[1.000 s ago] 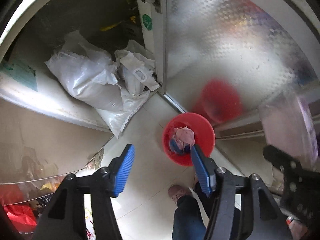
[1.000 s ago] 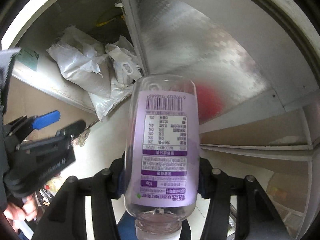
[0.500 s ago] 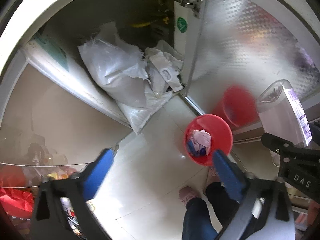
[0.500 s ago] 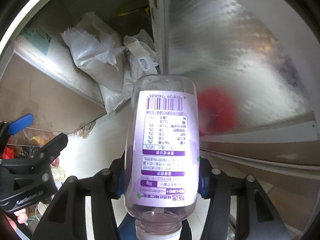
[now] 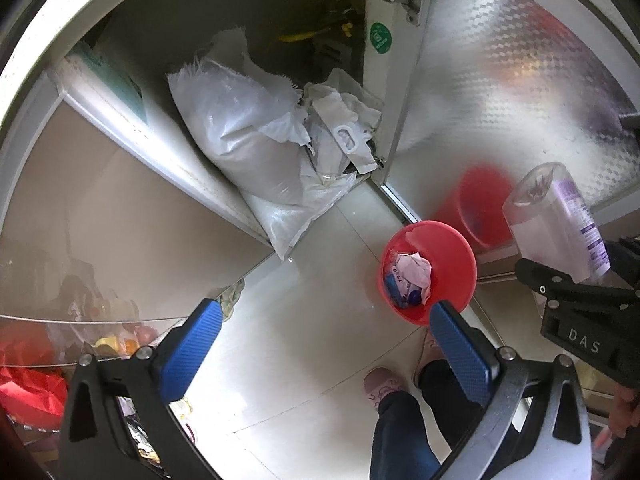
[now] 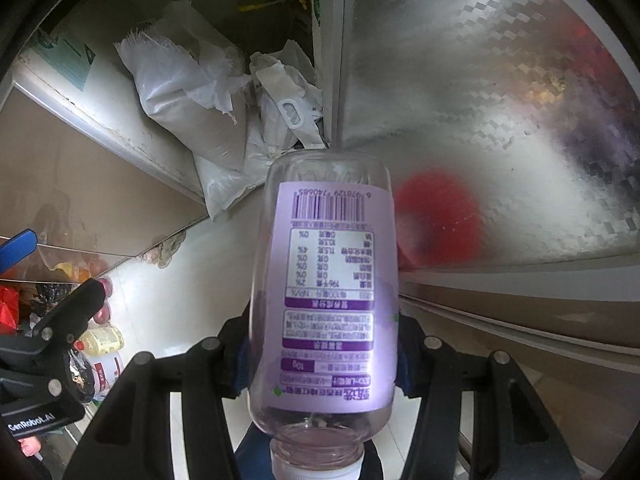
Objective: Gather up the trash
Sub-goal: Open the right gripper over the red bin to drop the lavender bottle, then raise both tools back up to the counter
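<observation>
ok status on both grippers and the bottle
Left gripper open, empty. Right gripper jaws just easing open, bottle between them, cap up. Red bin below, partly full, nothing in the way.

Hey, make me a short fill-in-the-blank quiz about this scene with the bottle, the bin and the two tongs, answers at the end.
1. The clear plastic bottle with the purple label sits between the pads of the ___ tongs.
2. The round bin on the floor tiles is coloured ___.
3. The left tongs, with blue pads, hold ___.
4. The bottle's white cap points ___ the camera.

Answers: right; red; nothing; towards
</observation>
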The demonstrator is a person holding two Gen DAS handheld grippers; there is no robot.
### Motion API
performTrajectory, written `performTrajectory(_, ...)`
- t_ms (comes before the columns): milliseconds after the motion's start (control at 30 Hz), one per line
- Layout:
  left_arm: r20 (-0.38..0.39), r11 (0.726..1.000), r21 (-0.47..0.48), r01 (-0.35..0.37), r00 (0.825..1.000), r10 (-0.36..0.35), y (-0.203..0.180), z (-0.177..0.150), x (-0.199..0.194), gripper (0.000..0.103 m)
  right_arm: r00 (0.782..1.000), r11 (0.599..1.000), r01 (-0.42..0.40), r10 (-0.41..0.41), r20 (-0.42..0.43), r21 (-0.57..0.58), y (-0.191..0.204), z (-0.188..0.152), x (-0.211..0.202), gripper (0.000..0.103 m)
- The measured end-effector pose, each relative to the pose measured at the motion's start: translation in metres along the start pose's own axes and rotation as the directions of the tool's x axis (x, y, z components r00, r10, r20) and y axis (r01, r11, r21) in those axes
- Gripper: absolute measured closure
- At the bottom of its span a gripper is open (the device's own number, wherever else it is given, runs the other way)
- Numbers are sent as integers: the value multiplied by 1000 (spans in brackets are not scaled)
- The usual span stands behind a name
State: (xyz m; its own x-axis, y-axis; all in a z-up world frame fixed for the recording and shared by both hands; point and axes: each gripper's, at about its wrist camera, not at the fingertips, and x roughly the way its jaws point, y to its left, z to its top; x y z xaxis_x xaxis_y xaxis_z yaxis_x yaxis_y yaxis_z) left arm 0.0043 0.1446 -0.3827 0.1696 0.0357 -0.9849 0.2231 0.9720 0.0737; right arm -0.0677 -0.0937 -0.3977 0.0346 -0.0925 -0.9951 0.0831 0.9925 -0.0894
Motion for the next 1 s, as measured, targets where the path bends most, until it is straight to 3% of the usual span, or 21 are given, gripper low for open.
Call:
performTrajectory(33,2,1000,-3,-1,1000,1,1,0,0,0,1000,1000,8,-8,8,3,0,-1,-2,20)
performTrajectory(67,2,1000,-4,-2,1000,2,1,0,0,0,1000,1000,14,-14,19,5,-1,-1,-3,8)
performTrajectory(300,15,1000,-10,-8,1000,8,3,-2,-12,0,1000,1000,5,-5,13,1,1,-1,-10,8)
performTrajectory(500,56,1000,-23,-20,998,21,12,-3,-57,0,999,998,-29,30,38,-47,12,-4,-50,7)
performTrajectory(733,142,999,-40,6,990,0,25,5,-155,0,991,997,-4,14,134,-75,17,-4,-143,5)
performTrajectory(1000,272,999,-38,18,962,-7,29,16,-262,0,963,997,7,14,270,-76,10,-6,-247,3)
